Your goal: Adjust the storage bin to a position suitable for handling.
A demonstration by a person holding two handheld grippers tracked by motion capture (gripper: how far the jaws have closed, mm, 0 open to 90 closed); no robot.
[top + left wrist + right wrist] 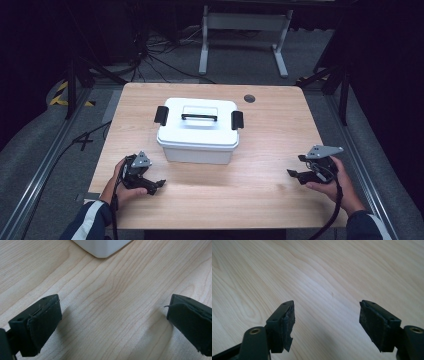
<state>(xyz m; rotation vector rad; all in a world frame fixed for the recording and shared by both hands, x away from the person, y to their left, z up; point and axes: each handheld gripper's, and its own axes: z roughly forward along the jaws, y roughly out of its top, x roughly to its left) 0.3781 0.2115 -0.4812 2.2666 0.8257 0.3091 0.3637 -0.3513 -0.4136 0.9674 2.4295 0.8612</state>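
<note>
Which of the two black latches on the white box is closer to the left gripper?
The latch on the box's left end in the high view. It sits on the same side as the left gripper; the other latch is on the far end.

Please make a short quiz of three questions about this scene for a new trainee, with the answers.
1. True or false: the lid of the white box is off.
2. What lies between the jaws of the left gripper? A) a cloth B) bare table C) the box handle
3. How many black latches does the box have, and where?

Key
1. False: the lid is on.
2. B.
3. Two, one at each end of the lid.
</note>
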